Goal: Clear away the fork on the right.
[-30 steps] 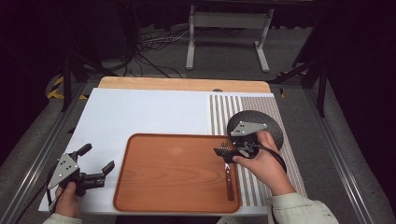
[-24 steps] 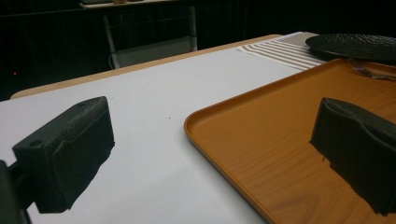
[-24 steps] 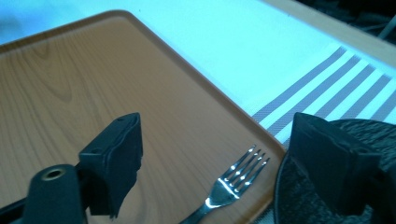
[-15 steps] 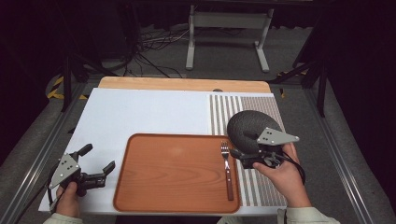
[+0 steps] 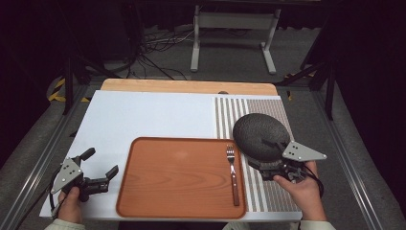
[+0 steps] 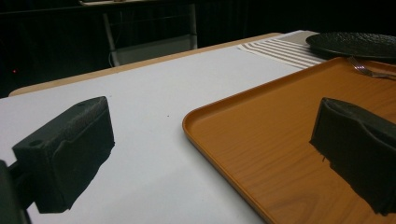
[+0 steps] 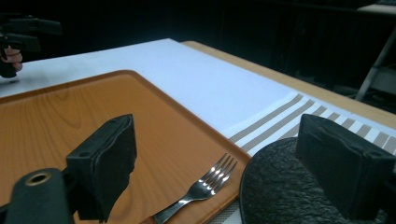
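One item, the fork (image 5: 232, 173), lies on the wooden tray (image 5: 177, 177); the black plate (image 5: 261, 135) waits just beside it on the striped mat, right hand-held gripper (image 5: 274, 168) wide open, empty, over its near edge.

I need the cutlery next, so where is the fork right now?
In the high view the fork lies along the right edge of the wooden tray, tines pointing away from the person, just left of the dark plate.

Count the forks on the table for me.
1: a silver metal fork with a wooden handle lies along the right edge of the orange wooden tray, beside the black textured round plate.
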Demonstrator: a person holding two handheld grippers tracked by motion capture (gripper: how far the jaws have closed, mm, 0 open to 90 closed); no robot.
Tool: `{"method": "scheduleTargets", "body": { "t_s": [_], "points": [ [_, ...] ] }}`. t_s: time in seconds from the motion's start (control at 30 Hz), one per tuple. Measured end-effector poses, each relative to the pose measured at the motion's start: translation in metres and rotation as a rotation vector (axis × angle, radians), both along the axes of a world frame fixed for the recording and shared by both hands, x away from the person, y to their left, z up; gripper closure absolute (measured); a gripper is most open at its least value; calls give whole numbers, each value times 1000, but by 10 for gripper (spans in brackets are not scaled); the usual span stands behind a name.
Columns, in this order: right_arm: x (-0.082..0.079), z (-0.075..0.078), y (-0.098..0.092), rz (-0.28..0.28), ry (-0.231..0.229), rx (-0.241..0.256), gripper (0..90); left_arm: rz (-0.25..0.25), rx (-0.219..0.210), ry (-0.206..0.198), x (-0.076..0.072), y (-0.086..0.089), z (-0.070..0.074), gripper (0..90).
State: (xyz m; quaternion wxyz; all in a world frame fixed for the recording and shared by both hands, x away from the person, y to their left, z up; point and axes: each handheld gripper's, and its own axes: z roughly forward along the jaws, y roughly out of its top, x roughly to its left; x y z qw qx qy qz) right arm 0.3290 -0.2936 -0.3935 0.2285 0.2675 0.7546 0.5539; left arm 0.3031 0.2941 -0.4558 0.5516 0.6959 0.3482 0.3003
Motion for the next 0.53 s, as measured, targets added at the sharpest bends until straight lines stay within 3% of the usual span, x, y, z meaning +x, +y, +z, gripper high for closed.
{"method": "scheduleTargets", "body": {
  "t_s": [0.07,0.27,0.53],
  "points": [
    [-1,-5,-7,-9,-31,34,125,-1,-1,-1,0,0,0,2],
    [0,-26,-28,-46,-33,66,100,0,-2,-6,0,2,1,2],
    [1,-43,-39,-76,22,21,89,-1,-13,-15,0,2,2,2]
  ]
}}
